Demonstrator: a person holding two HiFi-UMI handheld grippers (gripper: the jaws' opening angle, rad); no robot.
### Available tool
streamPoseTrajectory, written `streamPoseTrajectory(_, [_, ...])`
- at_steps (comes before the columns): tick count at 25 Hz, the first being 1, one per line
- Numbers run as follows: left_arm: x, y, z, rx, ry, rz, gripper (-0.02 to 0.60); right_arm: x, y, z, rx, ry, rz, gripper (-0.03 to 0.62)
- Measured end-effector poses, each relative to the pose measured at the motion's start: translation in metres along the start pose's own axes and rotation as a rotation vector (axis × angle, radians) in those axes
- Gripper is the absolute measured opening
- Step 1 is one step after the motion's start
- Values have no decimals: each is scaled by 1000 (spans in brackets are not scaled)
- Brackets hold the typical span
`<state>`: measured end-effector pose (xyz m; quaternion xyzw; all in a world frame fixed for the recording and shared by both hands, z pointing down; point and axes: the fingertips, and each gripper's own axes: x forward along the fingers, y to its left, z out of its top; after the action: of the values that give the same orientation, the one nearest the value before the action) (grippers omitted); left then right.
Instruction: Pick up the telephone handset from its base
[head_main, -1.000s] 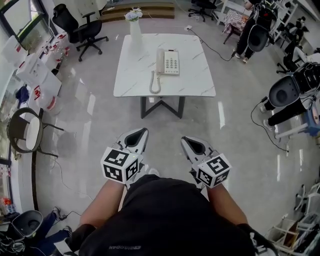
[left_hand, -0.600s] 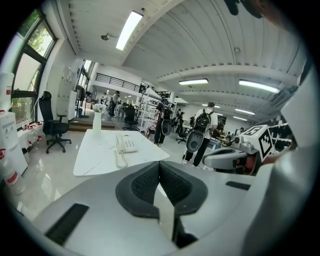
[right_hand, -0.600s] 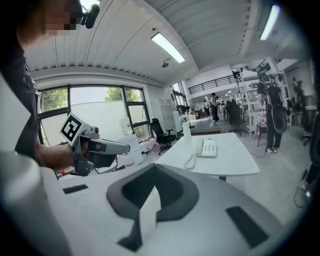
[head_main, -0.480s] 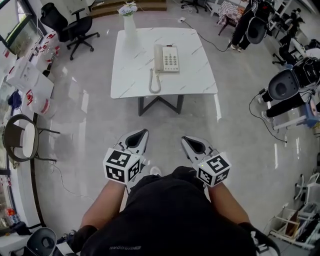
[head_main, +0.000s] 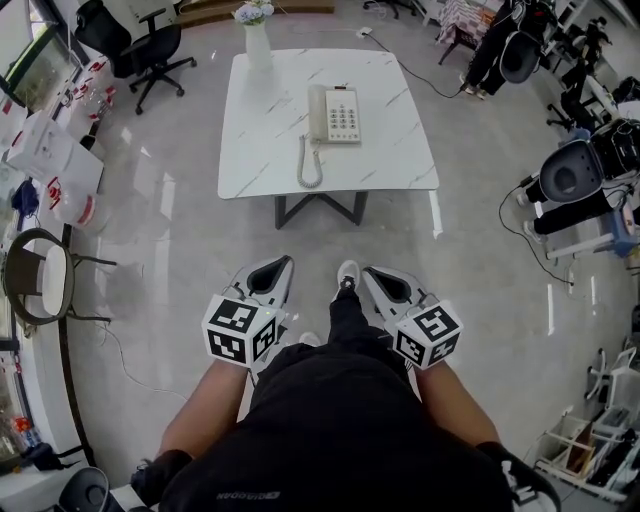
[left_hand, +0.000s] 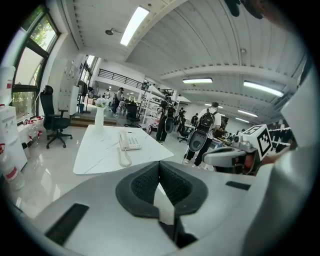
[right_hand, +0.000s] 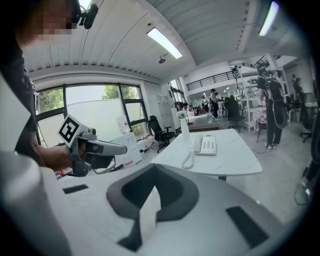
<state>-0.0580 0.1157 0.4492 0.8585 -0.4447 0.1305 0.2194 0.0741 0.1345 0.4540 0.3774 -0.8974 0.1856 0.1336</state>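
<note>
the person stands well short of the white marble-look table (head_main: 260, 150), with both grippers held out low in front of the body, side by side and apart from each other. the left gripper (head_main: 281, 266) has its 2 jaws brought together at the tips, the dark pads meeting in a line with nothing between them. the right gripper (head_main: 374, 279) is the same, jaws closed and empty. each has its marker cube at the back, near the wrist.

the telephone (head_main: 342, 115) sits on the far half of the table, a cream-coloured set with a keypad. the handset (head_main: 318, 112) lies in its cradle along the left side of the base, untouched. a coiled cord (head_main: 309, 168) hangs from it toward the near edge of the table and loops back. a white vase (head_main: 258, 47) with flowers stands at the far left corner of the table, well apart from the telephone.

both grippers point toward the table with glossy floor (head_main: 200, 240) between. 1 shoe (head_main: 347, 272) of the person shows between the 2 grippers. a black office chair (head_main: 150, 45) stands beyond the table to the left, and another person (head_main: 492, 70) stands further back at the right.
</note>
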Motion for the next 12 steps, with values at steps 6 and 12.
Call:
streamPoseTrajectory(6, [32,16,17,-2,6,4,2,30,-32,20,14,-13,14,2])
streamPoseTrajectory(12, [86,44,45,-15,12,25,2,72,-87,44,10,-8,20,2])
